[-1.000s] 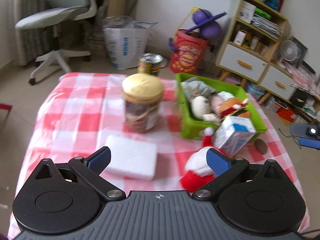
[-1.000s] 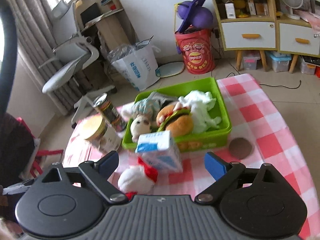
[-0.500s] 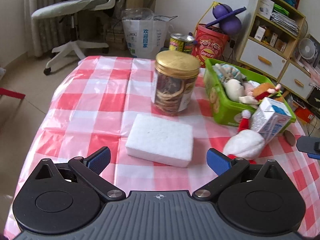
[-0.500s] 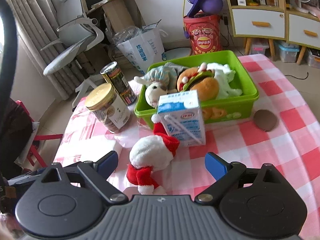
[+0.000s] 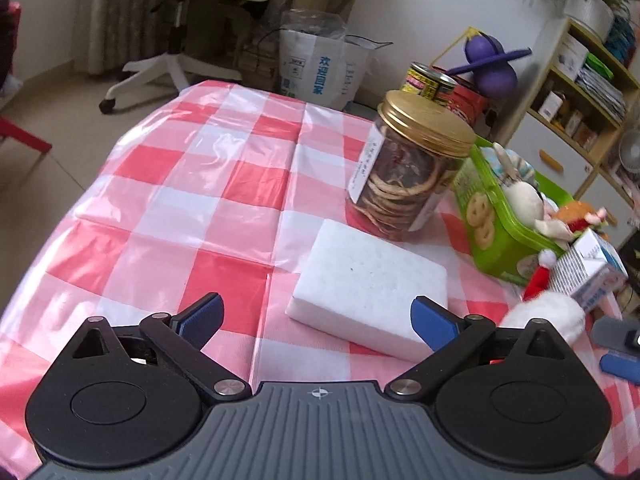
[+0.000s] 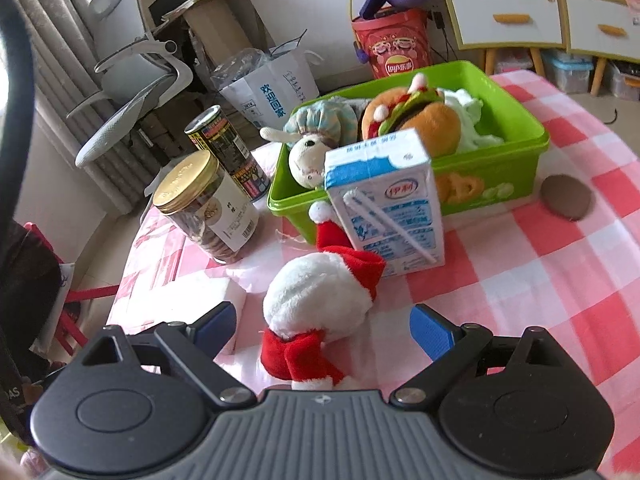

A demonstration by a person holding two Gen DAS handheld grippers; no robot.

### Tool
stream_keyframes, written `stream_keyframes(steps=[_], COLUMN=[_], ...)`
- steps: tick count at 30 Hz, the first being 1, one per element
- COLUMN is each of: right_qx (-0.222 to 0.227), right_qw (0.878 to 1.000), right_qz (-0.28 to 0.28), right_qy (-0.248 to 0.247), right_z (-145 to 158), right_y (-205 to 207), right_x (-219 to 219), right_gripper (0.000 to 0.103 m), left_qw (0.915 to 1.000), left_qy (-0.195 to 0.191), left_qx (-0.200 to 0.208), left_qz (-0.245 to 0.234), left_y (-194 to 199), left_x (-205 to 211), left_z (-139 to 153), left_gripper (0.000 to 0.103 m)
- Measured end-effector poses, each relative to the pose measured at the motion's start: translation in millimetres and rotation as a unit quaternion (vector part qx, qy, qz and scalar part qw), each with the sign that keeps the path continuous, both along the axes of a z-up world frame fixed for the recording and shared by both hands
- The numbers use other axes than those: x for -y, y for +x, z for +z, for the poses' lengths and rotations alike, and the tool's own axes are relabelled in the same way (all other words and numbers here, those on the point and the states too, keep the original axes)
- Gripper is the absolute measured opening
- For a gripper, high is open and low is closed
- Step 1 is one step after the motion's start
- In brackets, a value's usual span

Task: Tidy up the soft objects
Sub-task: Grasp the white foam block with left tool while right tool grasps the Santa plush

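Since your right gripper (image 6: 323,322) is wide open around the Santa plush (image 6: 316,300), squeeze its white middle, leaving the open left gripper (image 5: 316,314) near the sponge (image 5: 370,292).

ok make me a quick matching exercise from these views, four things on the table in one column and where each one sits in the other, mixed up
Things:
1. burger plush
2. Santa plush
3. white sponge
4. milk carton

Places:
A. lying on the checked cloth between the open fingers of the right gripper
B. standing upright just in front of the green bin
C. inside the green bin
D. flat on the cloth in front of the gold-lidded jar, ahead of the left gripper

Pairs: 1-C, 2-A, 3-D, 4-B
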State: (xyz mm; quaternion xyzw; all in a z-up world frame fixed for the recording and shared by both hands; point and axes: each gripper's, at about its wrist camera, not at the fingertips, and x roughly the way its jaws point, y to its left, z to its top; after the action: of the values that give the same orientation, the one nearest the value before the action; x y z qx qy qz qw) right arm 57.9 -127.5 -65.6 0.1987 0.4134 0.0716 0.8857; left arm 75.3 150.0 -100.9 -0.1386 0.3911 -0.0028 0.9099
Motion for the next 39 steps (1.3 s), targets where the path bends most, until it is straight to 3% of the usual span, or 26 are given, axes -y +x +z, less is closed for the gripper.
stream_keyframes(steps=[10, 16, 24, 28, 34, 39], right_qx=[-0.013, -0.012, -0.007, -0.003, -0.009, -0.017], right_qw=[1.000, 1.000, 1.000, 1.000, 1.000, 0.999], right_qz=[-0.011, -0.020, -0.019, -0.017, -0.010, -0.006], right_qy=[0.003, 0.004, 0.014, 0.014, 0.016, 0.034], right_z=[-17, -21, -21, -19, -21, -23], right_y=[13, 15, 17, 19, 22, 23], right_x=[-10, -9, -7, -8, -9, -3], right_gripper=[0.079, 0.079, 0.078, 0.077, 0.063, 0.043], left_qw=[0.9986, 0.9965, 0.9946, 0.9937, 0.9929, 0.9934], left_qy=[-0.047, -0.082, -0.102, -0.109, -0.116, -0.110], left_qx=[-0.009, -0.010, -0.016, -0.022, -0.025, -0.032], left_qz=[0.021, 0.014, 0.008, 0.012, 0.014, 0.005], left_y=[11, 12, 12, 11, 8, 7], left_x=[-6, -6, -5, -6, -7, -2], left_z=[-14, -14, -11, -9, -3, -1], left_gripper=[0.077, 0.059, 0.042, 0.038, 0.032, 0.030])
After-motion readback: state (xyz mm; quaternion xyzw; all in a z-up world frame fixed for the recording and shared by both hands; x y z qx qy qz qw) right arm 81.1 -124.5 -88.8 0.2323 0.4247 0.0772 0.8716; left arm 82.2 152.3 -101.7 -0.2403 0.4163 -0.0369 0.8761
